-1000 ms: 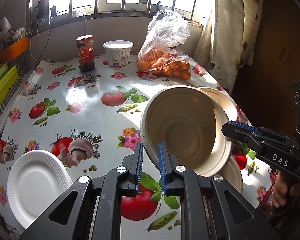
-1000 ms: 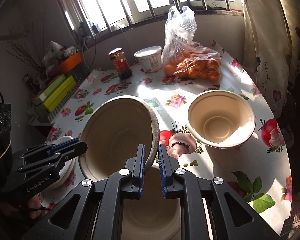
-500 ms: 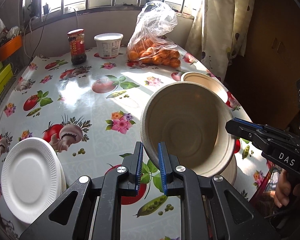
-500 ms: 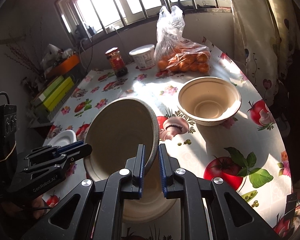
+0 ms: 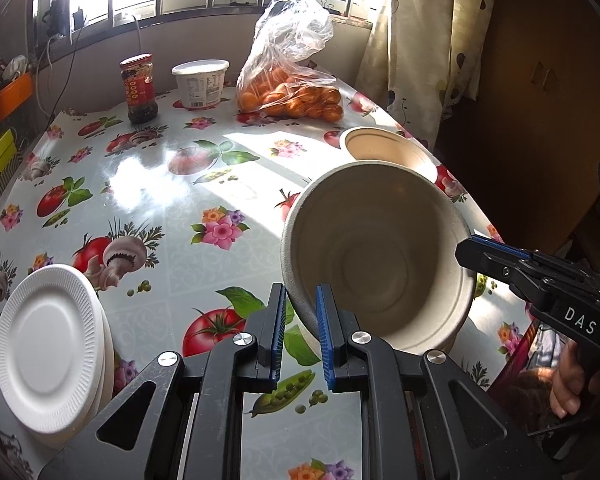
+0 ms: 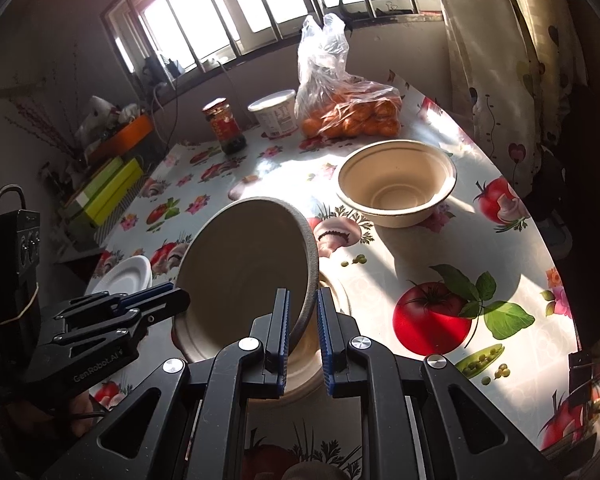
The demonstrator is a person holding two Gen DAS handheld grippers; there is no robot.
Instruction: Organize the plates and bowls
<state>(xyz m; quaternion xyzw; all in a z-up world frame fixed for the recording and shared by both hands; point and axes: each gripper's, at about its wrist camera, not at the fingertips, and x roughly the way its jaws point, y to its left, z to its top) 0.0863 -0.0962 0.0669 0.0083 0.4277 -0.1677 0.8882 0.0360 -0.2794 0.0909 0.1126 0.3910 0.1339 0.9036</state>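
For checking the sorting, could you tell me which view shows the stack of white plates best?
The left wrist view: the white plates lie near and unobstructed at the table's edge. In the right wrist view they appear small and distant, partly hidden behind the left gripper.

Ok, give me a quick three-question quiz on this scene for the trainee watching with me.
1. True or false: the held bowl is level.
2. What stands right beside the jar at the far end of the table? A tub, B kettle, C pan.
3. How many tools grip the held bowl's rim?

Key: 1 false, it is tilted. 2 A. 3 two: the left tool and the right tool, on opposite sides of the rim.
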